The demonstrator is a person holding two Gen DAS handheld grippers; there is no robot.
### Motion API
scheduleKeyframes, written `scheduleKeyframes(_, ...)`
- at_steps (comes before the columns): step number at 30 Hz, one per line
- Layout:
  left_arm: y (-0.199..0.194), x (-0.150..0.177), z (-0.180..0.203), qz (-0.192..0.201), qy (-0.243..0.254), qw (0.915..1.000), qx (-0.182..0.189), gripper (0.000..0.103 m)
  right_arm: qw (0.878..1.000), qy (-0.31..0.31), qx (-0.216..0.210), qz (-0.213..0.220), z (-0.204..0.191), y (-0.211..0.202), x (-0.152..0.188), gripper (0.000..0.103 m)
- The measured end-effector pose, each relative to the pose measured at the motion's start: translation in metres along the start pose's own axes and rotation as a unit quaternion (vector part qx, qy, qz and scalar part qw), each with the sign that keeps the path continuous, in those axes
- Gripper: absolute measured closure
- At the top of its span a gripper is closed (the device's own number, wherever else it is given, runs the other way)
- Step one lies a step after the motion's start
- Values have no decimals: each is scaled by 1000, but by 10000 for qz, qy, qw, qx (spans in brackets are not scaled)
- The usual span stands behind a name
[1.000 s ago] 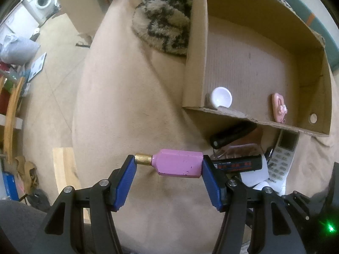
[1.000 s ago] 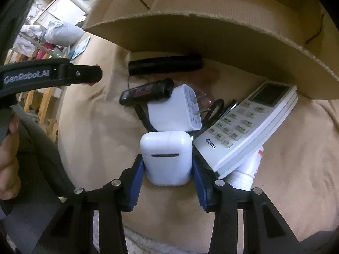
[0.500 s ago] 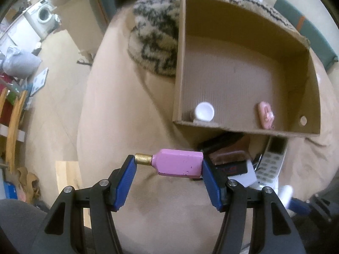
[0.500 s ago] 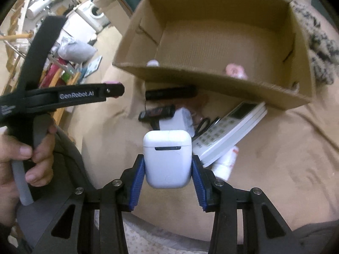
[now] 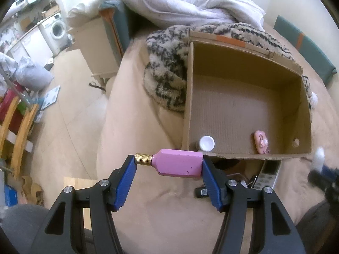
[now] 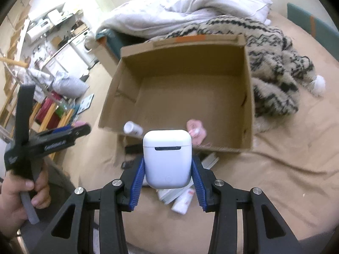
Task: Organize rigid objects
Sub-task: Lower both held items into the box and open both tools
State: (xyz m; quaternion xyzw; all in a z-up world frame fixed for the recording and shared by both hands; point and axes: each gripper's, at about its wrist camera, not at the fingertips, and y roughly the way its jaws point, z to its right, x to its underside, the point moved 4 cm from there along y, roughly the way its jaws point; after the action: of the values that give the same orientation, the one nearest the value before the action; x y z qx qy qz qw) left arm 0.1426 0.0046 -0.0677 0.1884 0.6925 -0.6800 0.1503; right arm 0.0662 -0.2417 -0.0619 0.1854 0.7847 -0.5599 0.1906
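Note:
My left gripper [image 5: 168, 166] is shut on a pink bottle with a gold cap [image 5: 178, 166], held sideways above the bed, just short of the near left corner of the open cardboard box [image 5: 188, 97]. My right gripper [image 6: 167, 169] is shut on a white earbud case [image 6: 167, 158], held upright in front of the box's near wall [image 6: 224, 148]. Inside the box lie a small white bottle [image 5: 206, 143] and a pink item [image 5: 261, 141]. The left gripper [image 6: 61, 136] also shows in the right wrist view.
Outside the box's near wall lie a white remote [image 5: 268, 174], a black item [image 5: 201, 192] and a white tube [image 6: 183, 201] on the tan bedsheet [image 5: 148, 211]. A patterned fuzzy blanket [image 6: 273, 67] and white duvet [image 5: 180, 2] sit behind the box.
Both grippers have risen and pulled back from the pile. The earbud case has been lifted off the bed. The pink bottle stays gripped, and the box now shows whole from above.

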Motion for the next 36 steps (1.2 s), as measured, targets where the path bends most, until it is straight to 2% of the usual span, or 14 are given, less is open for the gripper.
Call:
scheduleKeyframes(4, 5, -7, 2, -54, -9, 10000, -8, 45, 9998, 52, 101, 172, 15, 3, -20, 58)
scheduleKeyframes(9, 8, -22, 17, 110, 160, 9998, -5, 45, 9988, 230, 219, 372, 37, 12, -44, 58)
scheduleKeyframes(14, 10, -42, 40, 349, 391, 9986, 69, 45, 9979, 425, 325, 370, 53, 29, -62, 58)
scheduleKeyframes(18, 19, -55, 58, 424, 504, 9977, 160, 45, 9978, 282, 505, 314, 54, 45, -73, 58)
scheduleKeyframes(26, 49, -62, 89, 433, 862, 9947, 358, 45, 9982, 146, 577, 26, 49, 73, -75, 58)
scheduleKeyframes(36, 81, -55, 86, 204, 788, 9959, 383, 44, 9962, 87, 786, -368, 48, 95, -64, 58)
